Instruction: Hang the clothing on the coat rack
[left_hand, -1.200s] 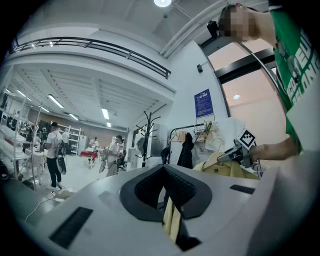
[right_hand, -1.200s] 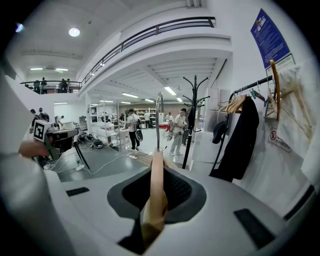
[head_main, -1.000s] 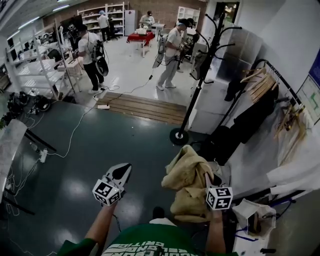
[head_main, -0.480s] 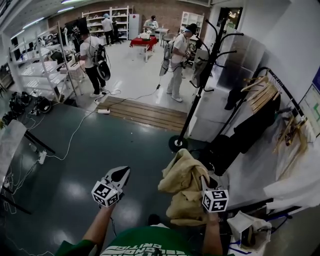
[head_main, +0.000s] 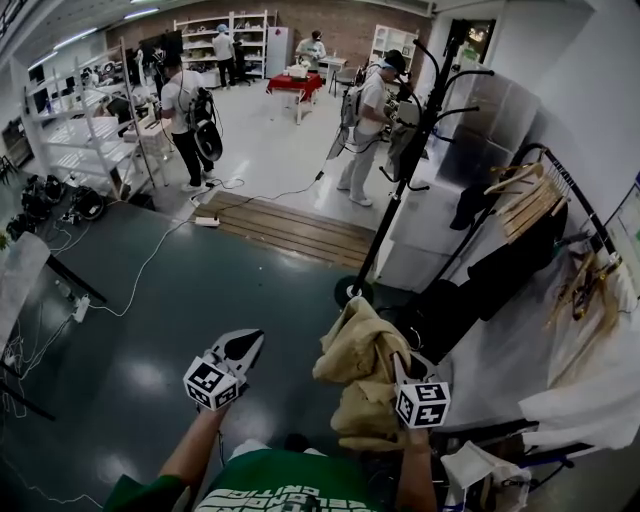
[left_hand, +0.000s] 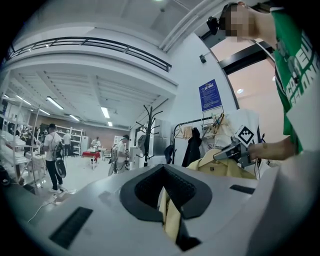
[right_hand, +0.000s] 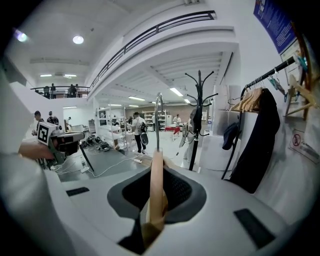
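So the room's a big workshop-type space: shiny dark green floor (head_main: 200, 300) up close with cables trailing over it, then a slatted wooden step (head_main: 290, 222) up to a lighter floor where several people are standing around. White shelving (head_main: 85, 130) runs along the left side.

The black coat rack (head_main: 378, 228) stands just past the near edge of that step, round base on the dark floor, with its curved hooks up top. To its right, against the white wall, there's a garment rail (head_main: 565, 180) with wooden hangers and a black coat (head_main: 510, 250) on it.

Both forearms are stretched out in front of the person's green shirt (head_main: 290, 485), at about the same height. The left gripper (head_main: 245, 345) points up and ahead with its jaws together and nothing in them, a bit apart from the clothing. The right gripper (head_main: 404, 368) is clamped on a wooden hanger (right_hand: 156, 190), metal hook (right_hand: 159, 115) sticking straight up. A tan jacket (head_main: 355, 365) hangs bunched on the hanger, near the coat rack's base but well below its hooks.
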